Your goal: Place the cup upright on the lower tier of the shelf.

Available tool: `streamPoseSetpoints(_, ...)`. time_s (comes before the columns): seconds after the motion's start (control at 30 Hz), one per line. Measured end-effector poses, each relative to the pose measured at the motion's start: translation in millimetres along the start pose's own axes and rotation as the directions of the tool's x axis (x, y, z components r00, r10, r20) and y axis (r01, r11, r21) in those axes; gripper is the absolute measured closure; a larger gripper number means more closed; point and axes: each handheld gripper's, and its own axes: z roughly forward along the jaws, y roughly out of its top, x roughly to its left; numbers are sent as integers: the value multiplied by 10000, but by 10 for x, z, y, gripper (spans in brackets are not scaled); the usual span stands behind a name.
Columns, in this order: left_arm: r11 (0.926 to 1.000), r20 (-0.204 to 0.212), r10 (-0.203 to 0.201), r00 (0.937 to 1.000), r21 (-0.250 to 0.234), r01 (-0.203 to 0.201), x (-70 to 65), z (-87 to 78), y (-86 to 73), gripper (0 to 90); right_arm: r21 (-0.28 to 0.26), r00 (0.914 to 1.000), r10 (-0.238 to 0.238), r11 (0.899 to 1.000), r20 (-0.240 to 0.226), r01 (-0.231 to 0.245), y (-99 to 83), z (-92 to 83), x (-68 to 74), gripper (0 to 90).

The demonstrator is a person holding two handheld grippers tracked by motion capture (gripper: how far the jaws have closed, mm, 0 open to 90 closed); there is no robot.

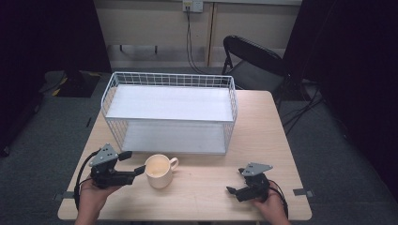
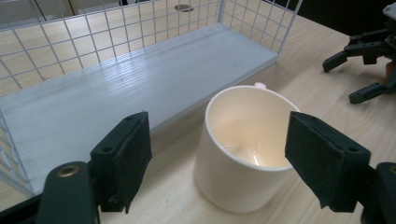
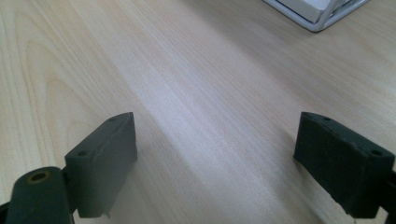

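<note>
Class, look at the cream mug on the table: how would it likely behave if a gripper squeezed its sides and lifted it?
The mug looks like glazed ceramic, so probably stiff, and its smooth wall may slip between pads. It appears empty, so likely fairly light. It stands upright on a broad base, so a push would probably slide it rather than tip it.

The high view looks forward and down from above the near edge of the table (image 1: 263,140), taking in the whole tabletop, the wire shelf rack (image 1: 169,112) at the far side and the folding chair (image 1: 253,61) beyond.

The left gripper view sits low, just above the tabletop at near left, facing right and far; it is very close to the cream mug (image 2: 245,144) and shares that mug (image 1: 159,171), the rack's lower shelf (image 2: 140,84) and the right gripper (image 2: 369,60) with the high view.

The right gripper view sits at near right, close over bare wood, with a rack corner (image 3: 317,11) at its top edge.
</note>
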Motion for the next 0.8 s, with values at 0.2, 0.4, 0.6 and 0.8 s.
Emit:
streamPoseSetpoints(0.2,10000,-51,52,10000,-71,-53,-13,29,48,240,-1,10000,-2,10000,1,2,0,0,0,122)
streamPoseSetpoints(0.4,9998,18,-85,10000,-206,85,-15,83,72,257,0,10000,-2,10000,0,2,0,0,0,122)
streamPoseSetpoints(0.6,9996,3,-188,9998,-208,188,-5,211,49,289,-1,10000,-2,10000,1,2,0,0,0,122)
streamPoseSetpoints(0.8,9992,-175,-396,9991,-51,395,14,330,-20,363,-1,10000,-1,10000,1,1,0,0,0,123)
